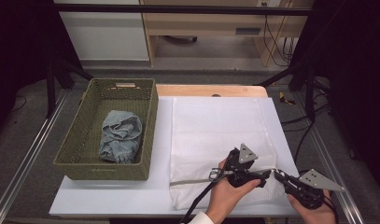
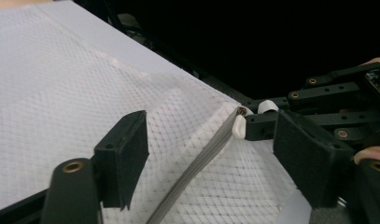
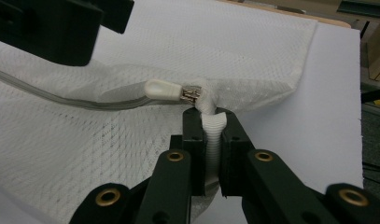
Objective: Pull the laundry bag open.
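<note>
High view – bag: a white mesh laundry bag (image 1: 215, 135) is lying flat on the tabletop (image 1: 108, 196), spreading away from both tongs; its grey zipper (image 1: 192, 181) is running along the near edge toward them.
High view – tongs: the left tongs (image 1: 268, 174) and right tongs (image 1: 277, 174) are meeting tip to tip at the bag's near right corner.
High view – aside: a woven basket (image 1: 80, 144) holding a crumpled blue garment (image 1: 120, 136) is sitting well off to the left tongs' side.
Left gripper view – state: the left tongs (image 2: 215, 154) are standing apart, gripping nothing, with the zipper tape (image 2: 201, 163) passing between the jaws untouched.
Left gripper view – target: the white zipper pull (image 2: 238, 127) is lying just ahead of them.
Right gripper view – state: the right tongs (image 3: 211, 140) are clamping a bunched white fold of the bag's corner (image 3: 211, 123).
Right gripper view – pull: the pull tab (image 3: 163, 89) is sticking out just beyond the tips.
Handling: the mesh is looking light, limp and stretchy, likely bunching when tugged; the pull is small, smooth and probably slippery.
Hold: pinching the pull squarely, corner anchored, seems best.
</note>
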`<action>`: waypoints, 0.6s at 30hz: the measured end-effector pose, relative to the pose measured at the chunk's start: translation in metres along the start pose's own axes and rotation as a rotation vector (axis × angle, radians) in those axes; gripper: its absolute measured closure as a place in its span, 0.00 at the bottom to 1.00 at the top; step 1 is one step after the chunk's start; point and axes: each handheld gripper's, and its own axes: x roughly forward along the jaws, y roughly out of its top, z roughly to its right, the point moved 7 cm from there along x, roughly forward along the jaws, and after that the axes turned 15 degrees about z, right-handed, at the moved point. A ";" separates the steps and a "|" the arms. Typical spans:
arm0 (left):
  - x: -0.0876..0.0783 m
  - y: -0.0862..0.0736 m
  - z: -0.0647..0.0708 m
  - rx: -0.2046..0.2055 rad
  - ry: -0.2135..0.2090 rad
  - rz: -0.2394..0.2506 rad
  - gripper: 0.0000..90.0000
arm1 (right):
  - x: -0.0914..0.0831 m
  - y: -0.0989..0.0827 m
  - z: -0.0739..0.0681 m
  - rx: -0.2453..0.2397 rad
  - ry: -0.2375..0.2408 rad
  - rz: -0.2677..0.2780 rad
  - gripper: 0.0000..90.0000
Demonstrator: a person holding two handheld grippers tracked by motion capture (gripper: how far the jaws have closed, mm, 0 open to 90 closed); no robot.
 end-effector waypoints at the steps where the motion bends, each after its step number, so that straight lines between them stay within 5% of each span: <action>1: 0.001 -0.001 0.001 -0.018 -0.003 -0.012 0.39 | 0.000 0.000 0.000 -0.004 0.001 0.001 0.93; 13: 0.012 -0.013 0.012 -0.091 -0.067 -0.051 0.57 | 0.000 0.001 -0.001 -0.008 0.008 0.001 0.93; 16: 0.015 -0.015 0.015 -0.182 -0.095 -0.050 0.63 | 0.000 0.000 -0.001 -0.008 0.008 -0.004 0.93; 18: 0.017 -0.016 0.015 -0.195 -0.098 -0.051 0.66 | 0.000 0.000 -0.001 -0.005 0.008 -0.005 0.93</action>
